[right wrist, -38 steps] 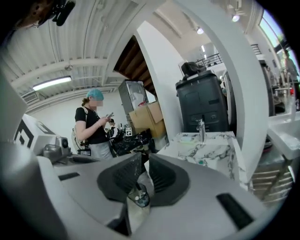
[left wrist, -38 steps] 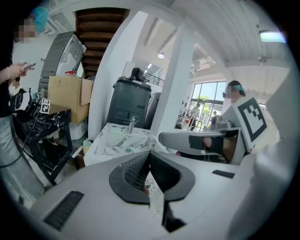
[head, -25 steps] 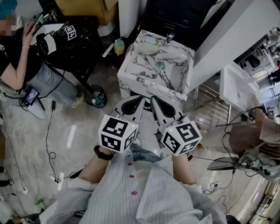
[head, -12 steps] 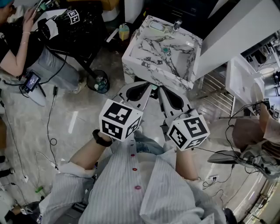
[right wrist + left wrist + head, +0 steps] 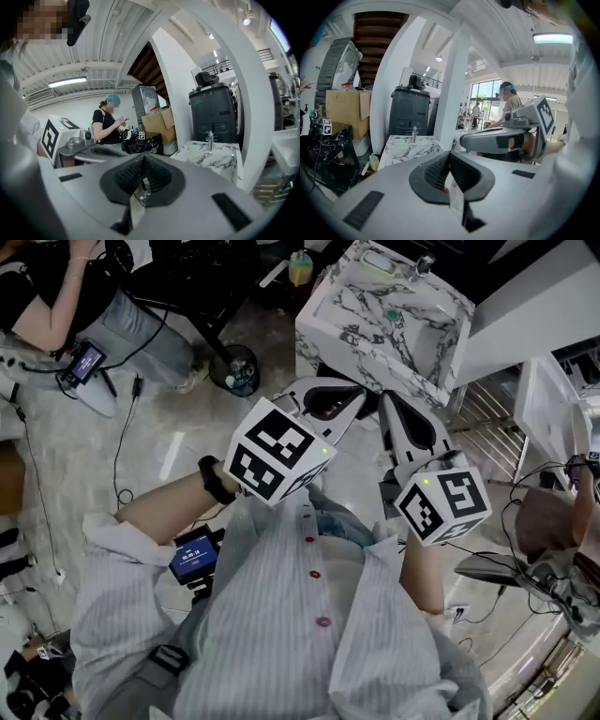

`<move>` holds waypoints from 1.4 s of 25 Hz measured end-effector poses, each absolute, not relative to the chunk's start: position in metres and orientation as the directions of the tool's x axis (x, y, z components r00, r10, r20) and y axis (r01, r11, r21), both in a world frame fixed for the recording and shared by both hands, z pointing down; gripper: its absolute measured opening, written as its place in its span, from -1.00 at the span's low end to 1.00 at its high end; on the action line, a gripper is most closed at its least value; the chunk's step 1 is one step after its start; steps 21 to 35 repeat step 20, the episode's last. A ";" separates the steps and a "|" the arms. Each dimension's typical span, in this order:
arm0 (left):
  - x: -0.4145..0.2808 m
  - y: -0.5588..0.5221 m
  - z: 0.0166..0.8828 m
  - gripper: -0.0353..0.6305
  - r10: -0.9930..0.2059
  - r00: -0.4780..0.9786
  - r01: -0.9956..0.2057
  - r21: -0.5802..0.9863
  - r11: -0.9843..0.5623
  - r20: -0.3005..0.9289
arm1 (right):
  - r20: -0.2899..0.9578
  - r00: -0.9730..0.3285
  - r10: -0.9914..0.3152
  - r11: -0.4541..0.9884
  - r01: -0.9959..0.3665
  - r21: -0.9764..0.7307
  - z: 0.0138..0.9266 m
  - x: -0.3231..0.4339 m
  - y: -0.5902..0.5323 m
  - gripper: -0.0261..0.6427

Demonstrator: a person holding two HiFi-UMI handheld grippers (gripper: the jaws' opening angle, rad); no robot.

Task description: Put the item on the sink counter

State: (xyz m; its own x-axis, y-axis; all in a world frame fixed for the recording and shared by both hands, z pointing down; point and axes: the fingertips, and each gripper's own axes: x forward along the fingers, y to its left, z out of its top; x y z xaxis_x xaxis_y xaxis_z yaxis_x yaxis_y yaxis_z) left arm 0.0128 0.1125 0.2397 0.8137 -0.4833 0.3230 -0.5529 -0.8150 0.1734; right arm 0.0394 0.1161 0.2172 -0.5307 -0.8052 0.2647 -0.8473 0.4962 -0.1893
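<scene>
My left gripper (image 5: 362,391) and right gripper (image 5: 387,397), both pressed together and empty, face the marble sink worktop (image 5: 371,346) at twelve o'clock.

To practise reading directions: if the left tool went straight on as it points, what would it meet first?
Probably the near wall of the marble sink; the left tool aims there, depth unclear.

Sink counter (image 5: 373,345) ahead, top ctr-right. L gripper (image 5: 361,390) & R gripper (image 5: 387,401) side by side, tips just before its front wall. Faucet (image 5: 424,263) at far rim. Bottle (image 5: 300,266) on floor left of counter; seated person (image 5: 66,296) further left.
</scene>
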 end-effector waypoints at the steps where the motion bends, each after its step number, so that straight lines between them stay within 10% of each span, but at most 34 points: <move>1: 0.011 0.112 0.240 -0.85 -0.485 0.812 -0.553 0.165 -0.816 0.325 | 0.268 -0.530 -0.804 0.495 -0.847 -0.190 0.218 0.039 0.116 -0.90; 35: -0.006 0.086 0.248 -0.85 -0.527 0.772 -0.610 0.179 -0.772 0.356 | 0.271 -0.547 -0.792 0.502 -0.836 -0.221 0.222 0.039 0.097 -0.90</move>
